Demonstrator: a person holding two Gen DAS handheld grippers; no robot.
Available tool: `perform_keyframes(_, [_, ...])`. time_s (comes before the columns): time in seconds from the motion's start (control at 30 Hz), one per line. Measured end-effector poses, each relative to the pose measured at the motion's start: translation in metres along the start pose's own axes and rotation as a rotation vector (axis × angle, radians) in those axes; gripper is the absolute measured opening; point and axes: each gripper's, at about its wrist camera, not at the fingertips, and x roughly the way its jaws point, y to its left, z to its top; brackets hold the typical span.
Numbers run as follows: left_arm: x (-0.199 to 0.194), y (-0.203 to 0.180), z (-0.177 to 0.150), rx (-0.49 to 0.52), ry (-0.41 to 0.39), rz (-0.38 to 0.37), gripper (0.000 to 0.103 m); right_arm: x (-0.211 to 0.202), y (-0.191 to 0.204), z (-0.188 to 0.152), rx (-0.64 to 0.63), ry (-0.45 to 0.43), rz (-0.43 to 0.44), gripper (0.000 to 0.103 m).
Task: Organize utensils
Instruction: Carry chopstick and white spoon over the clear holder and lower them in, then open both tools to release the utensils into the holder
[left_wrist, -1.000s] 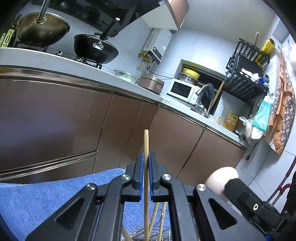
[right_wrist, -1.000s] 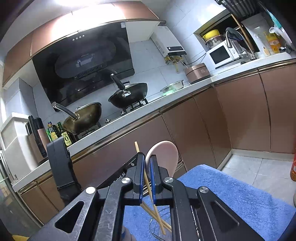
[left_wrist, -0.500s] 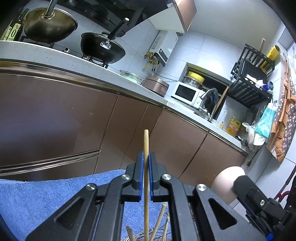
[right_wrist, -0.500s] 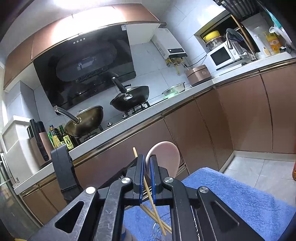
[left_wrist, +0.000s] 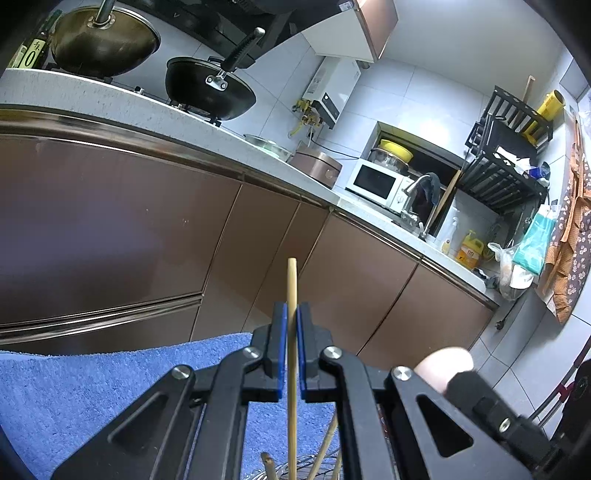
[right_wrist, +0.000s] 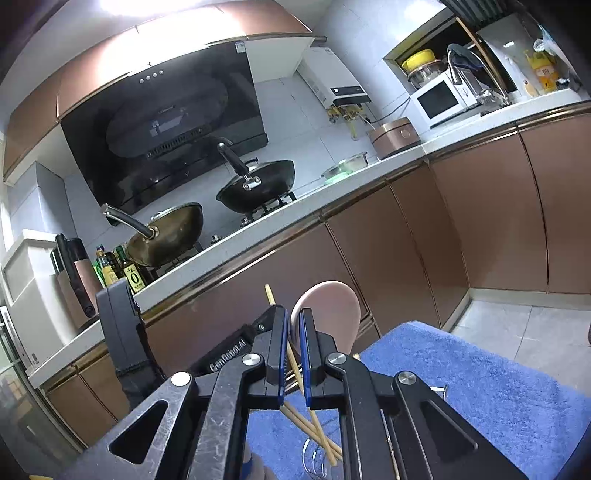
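Left wrist view: the left hand-held gripper (left_wrist: 292, 325) is clamped on a single wooden chopstick (left_wrist: 291, 369), which stands upright between its blue pads with the top end above the fingertips.
Chopstick's lower end: it reaches down into a wire utensil holder (left_wrist: 295, 467) at the bottom edge of the view, where other chopsticks (left_wrist: 325, 448) lean.
Right wrist view: the right hand-held gripper (right_wrist: 293, 332) has its jaws nearly together on a pink spoon (right_wrist: 332, 314), whose bowl rises above and behind the fingertips.
Grip on the spoon: the handle runs down between the pads; the exact contact is partly hidden by the fingers.
Holder from the right: the wire rim (right_wrist: 314, 454) shows below the gripper, with several chopsticks (right_wrist: 306, 413) slanting up out of it towards the left.
Surface: a blue towel (right_wrist: 480, 380) lies under the holder and spreads to both sides.
Neighbouring gripper: the left one's black body (right_wrist: 122, 332) appears just beside the right one in the right wrist view.
Background: brown cabinet fronts (left_wrist: 110, 229) under a kitchen bench (left_wrist: 110, 107) with two woks (right_wrist: 258, 184) on the hob.
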Motion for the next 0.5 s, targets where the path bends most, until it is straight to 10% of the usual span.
perform_keyframes(0.5, [-0.002,0.001,-0.014,0.001,0.001,-0.007,0.005,-0.019,-0.013,-0.016,0.037,0.034,-0.002,0.013])
